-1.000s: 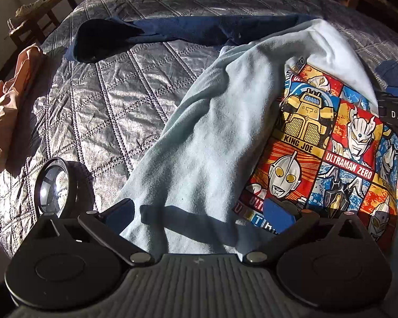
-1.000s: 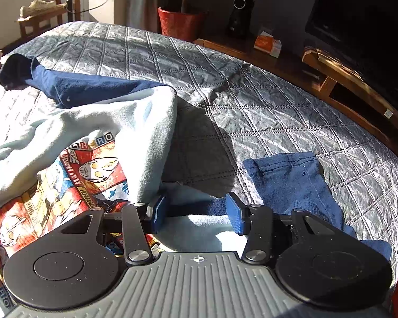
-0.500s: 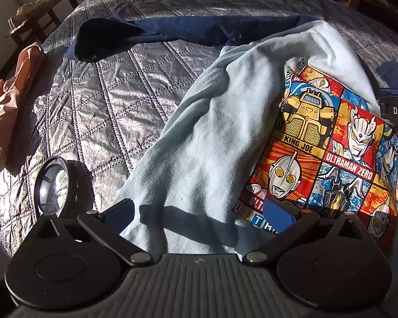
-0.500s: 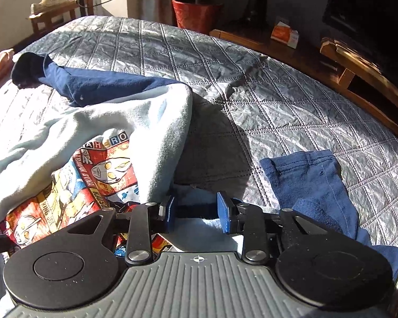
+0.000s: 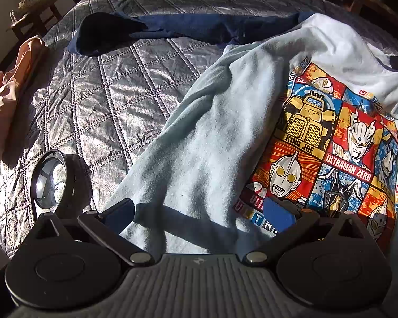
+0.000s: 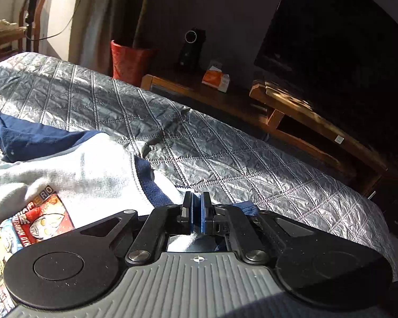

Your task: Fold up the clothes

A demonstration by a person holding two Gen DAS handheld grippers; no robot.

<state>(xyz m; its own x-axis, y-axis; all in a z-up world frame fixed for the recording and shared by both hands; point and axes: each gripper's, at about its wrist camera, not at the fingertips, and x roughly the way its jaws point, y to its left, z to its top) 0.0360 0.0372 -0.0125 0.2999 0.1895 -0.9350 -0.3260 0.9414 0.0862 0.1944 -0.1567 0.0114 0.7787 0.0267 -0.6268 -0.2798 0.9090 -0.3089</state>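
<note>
Shirt [image 5: 212, 137] spread on bed [image 5: 114, 100], sleeve [image 5: 172, 26] stretched behind it. Crumpled cloth [image 5: 8, 92] at bed's left edge. Left gripper [image 5: 199, 212] over shirt's near part. Pot [image 6: 130, 61] and TV stand [image 6: 291, 111] beyond bed's far side.

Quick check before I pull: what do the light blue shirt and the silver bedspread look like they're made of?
Light blue shirt: soft matte knit, probably cotton jersey; it drapes in loose folds and carries a glossy printed graphic. Silver bedspread: quilted, crinkly fabric with a metallic sheen, likely synthetic; diamond stitching and sharp sun glints show it.
</note>
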